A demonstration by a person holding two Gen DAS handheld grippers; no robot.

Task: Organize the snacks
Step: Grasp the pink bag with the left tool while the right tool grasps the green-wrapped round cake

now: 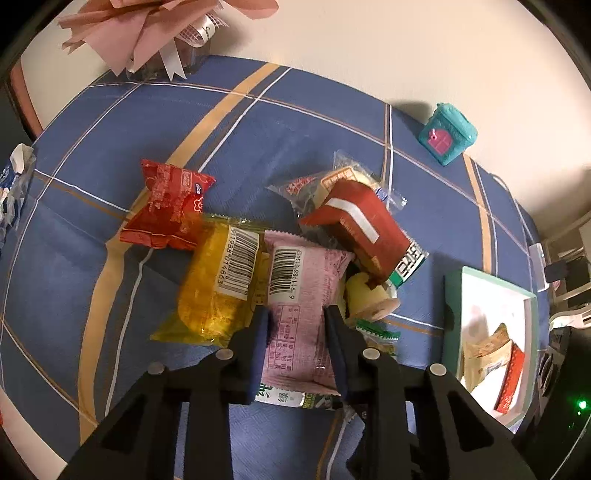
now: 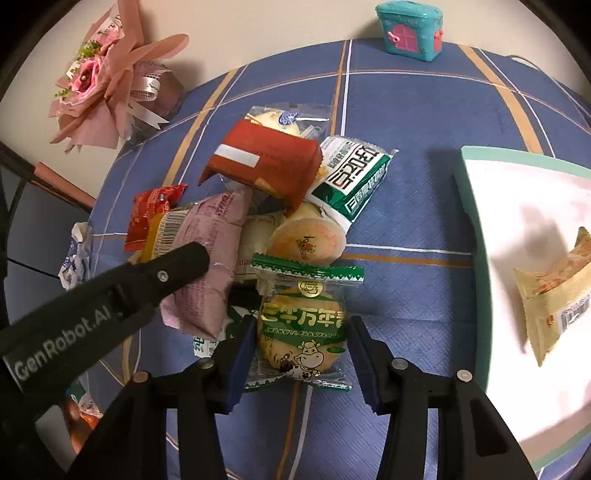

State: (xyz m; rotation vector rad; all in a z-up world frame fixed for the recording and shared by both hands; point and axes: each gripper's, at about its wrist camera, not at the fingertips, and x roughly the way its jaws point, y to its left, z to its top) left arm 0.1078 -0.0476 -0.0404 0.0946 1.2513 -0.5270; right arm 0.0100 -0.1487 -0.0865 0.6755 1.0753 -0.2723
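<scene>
A heap of wrapped snacks lies on the blue checked tablecloth (image 1: 110,122). My left gripper (image 1: 297,321) is shut on a pink packet (image 1: 303,291) with a barcode, its pads pressing both long sides. One of its fingers (image 2: 184,262) shows in the right wrist view, against the same pink packet (image 2: 214,251). My right gripper (image 2: 303,347) is shut on a green-trimmed biscuit packet (image 2: 303,325) with a cow drawing. Around them lie a yellow packet (image 1: 218,284), a red packet (image 1: 166,206), a red box (image 1: 362,229), a green-and-white packet (image 2: 351,173) and a round cake (image 2: 306,240).
A white tray with a teal rim (image 2: 476,229) stands to the right, holding a beige packet (image 2: 554,295) and a red one (image 1: 511,380). A teal toy house (image 2: 410,31) sits at the table's far edge. A pink bouquet (image 2: 99,81) stands at the far left.
</scene>
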